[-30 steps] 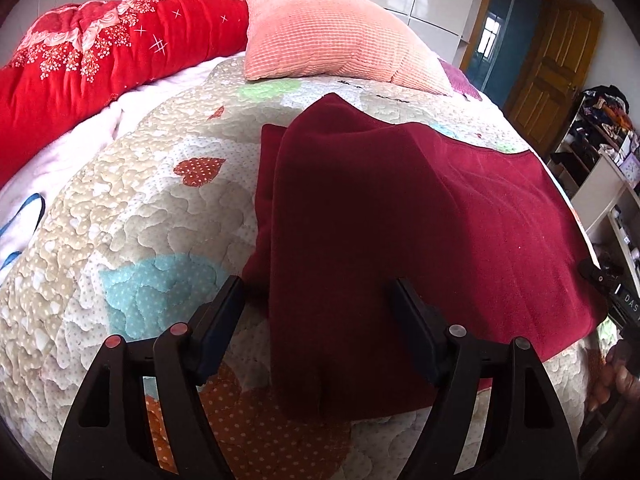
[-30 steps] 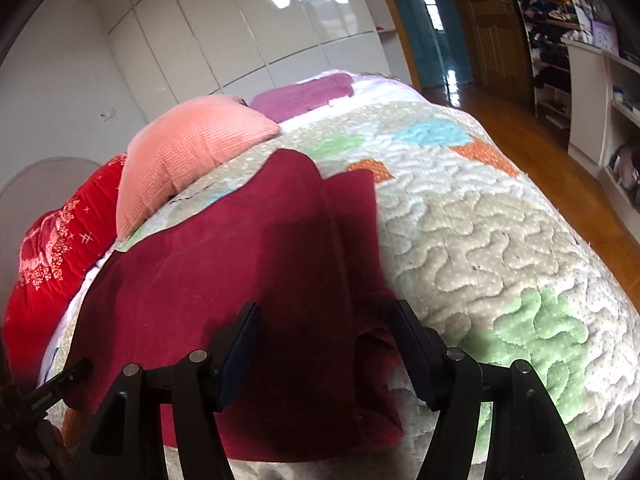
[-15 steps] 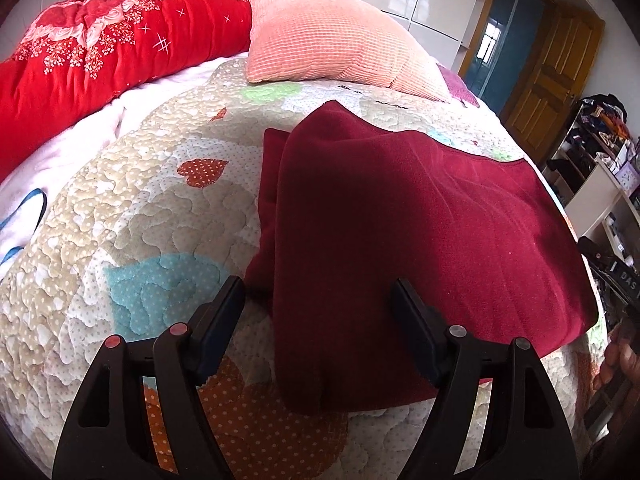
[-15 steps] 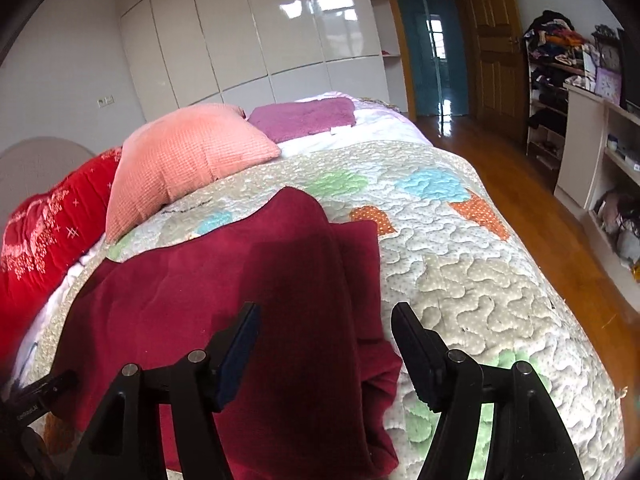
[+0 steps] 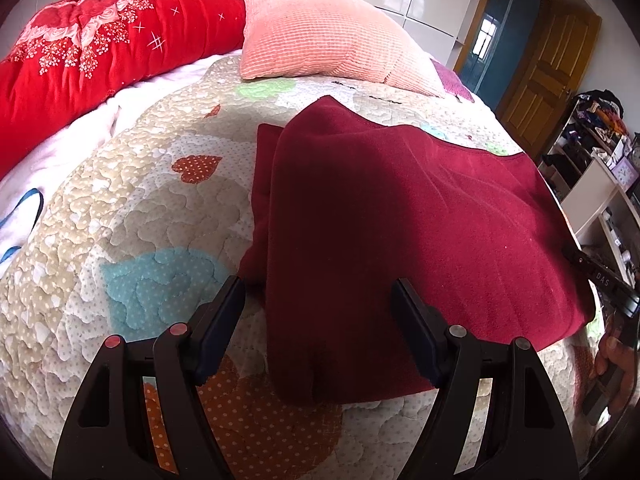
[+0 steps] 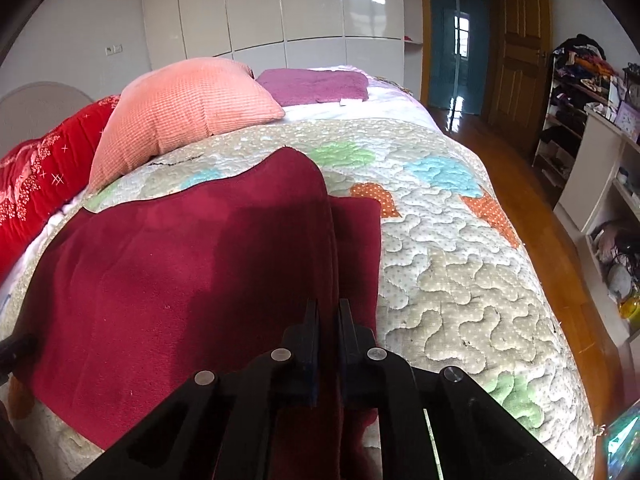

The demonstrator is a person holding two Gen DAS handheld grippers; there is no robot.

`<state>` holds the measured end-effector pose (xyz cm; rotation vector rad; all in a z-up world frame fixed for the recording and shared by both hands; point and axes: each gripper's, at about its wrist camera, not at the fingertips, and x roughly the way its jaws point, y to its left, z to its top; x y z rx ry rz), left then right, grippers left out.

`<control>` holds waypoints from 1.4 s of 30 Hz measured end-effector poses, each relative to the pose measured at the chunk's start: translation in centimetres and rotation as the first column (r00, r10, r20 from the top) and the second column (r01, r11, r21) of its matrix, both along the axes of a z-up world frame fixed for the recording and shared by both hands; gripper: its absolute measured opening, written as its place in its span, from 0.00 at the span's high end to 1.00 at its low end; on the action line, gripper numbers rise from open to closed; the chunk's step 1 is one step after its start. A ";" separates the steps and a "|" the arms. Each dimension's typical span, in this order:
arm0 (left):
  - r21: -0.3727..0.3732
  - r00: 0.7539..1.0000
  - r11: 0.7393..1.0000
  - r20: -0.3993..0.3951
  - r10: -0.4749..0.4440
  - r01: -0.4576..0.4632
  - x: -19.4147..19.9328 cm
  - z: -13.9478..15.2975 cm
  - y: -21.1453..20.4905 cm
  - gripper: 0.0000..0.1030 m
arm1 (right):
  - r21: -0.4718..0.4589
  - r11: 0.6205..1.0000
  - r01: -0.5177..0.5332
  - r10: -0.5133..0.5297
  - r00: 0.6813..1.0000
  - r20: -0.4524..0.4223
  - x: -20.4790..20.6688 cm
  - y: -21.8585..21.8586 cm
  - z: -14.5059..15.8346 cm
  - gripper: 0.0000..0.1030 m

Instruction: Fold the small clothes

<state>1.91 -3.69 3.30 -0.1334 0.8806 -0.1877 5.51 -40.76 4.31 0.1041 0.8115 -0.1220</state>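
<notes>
A dark red fleece garment (image 5: 400, 216) lies on the quilted bed, with its side parts folded inward. My left gripper (image 5: 316, 284) hovers open over its near left corner; the left finger is above the quilt and the right finger above the cloth. In the right wrist view the same garment (image 6: 180, 264) fills the left half. My right gripper (image 6: 329, 305) sits on the fold ridge near its right side. Its jaws are closing to a narrow slit, and a thin ridge of the cloth is pinched between the pads.
The patchwork quilt (image 6: 460, 272) covers the bed. A pink pillow (image 5: 332, 36) and a red floral blanket (image 5: 88, 60) lie at its head, beside a purple folded cloth (image 6: 316, 86). A wooden floor, shelves (image 6: 592, 176) and a door stand to the right. A hand (image 5: 612, 356) shows at the far right.
The right gripper's jaws went from wide apart to shut on the garment's fold, and its view rolled level. The left gripper stayed open in place.
</notes>
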 end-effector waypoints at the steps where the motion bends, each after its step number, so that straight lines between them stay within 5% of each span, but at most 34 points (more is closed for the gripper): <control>1: -0.005 1.000 1.000 0.005 0.007 -0.007 0.0 0.1 0.2 0.27 | -0.004 1.000 0.019 -0.019 1.000 0.006 -0.1 0.0 0.4 0.94; 5: -0.026 0.999 0.999 0.010 0.038 -0.038 0.1 0.4 1.2 0.27 | 0.087 0.995 0.040 -0.049 0.993 0.107 -0.9 0.2 3.7 0.83; 12: -0.091 0.996 0.992 -0.029 0.090 -0.092 0.2 0.3 3.1 0.27 | 0.290 0.925 -0.244 0.239 0.969 0.054 5.3 8.6 3.9 0.76; 22: -0.102 0.994 0.990 -0.067 0.090 -0.097 0.7 -0.7 3.2 0.26 | 0.194 0.881 -0.431 0.453 0.888 -0.086 13.4 21.6 -0.5 0.76; 28: -0.162 0.991 0.980 -0.090 0.102 -0.116 0.7 -0.4 4.2 0.27 | 0.137 0.891 -0.433 0.450 0.883 -0.135 14.2 22.9 -0.4 0.74; 33: -0.198 0.987 0.972 -0.119 0.105 -0.128 0.4 -0.8 4.5 0.27 | 0.222 0.853 -0.473 0.502 0.859 -0.098 13.3 23.8 1.7 0.44; 35: -0.204 0.987 0.970 -0.118 0.110 -0.133 0.3 -0.7 4.5 0.27 | 0.228 0.839 -0.494 0.526 0.843 -0.112 13.4 25.4 1.9 0.42; 42: -0.222 0.985 0.964 -0.127 0.118 -0.144 -0.4 -1.0 4.7 0.26 | 0.032 0.815 -0.579 0.560 0.772 -0.302 15.6 32.0 -0.7 0.31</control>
